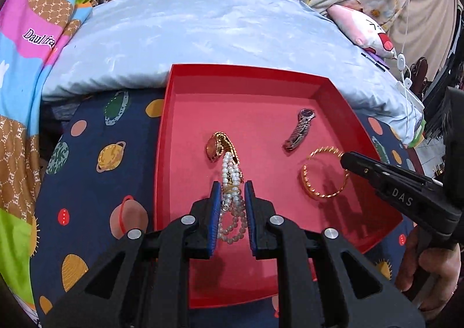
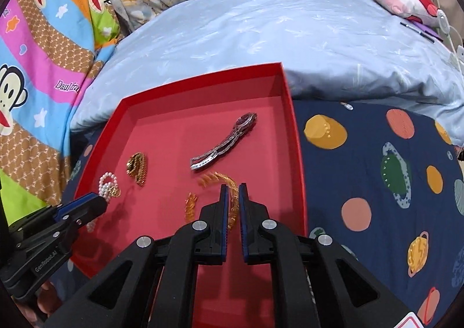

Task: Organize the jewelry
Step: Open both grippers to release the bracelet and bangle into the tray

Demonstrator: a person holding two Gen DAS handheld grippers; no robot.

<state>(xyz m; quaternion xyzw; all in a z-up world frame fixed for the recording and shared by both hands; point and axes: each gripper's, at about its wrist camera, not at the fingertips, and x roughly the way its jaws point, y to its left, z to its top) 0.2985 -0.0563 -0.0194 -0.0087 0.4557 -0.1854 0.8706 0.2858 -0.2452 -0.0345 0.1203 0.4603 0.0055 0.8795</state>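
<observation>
- Over the red tray [image 1: 324, 87], the left gripper [image 1: 232, 186] pinches a pearl bracelet [image 1: 232, 171], which dangles beside the gold watch [image 1: 216, 147].
- The right gripper [image 2: 233, 187] is narrowly closed around the gold bangle [image 2: 232, 197], blurred here.
- A silver watch [image 1: 298, 131] lies apart, further back.
- The tray rests on a planet-print sheet [image 1: 95, 171].

We angle both grippers downward: the left gripper [image 1: 232, 186] narrowly parted, the right gripper [image 2: 233, 189] nearly closed.
</observation>
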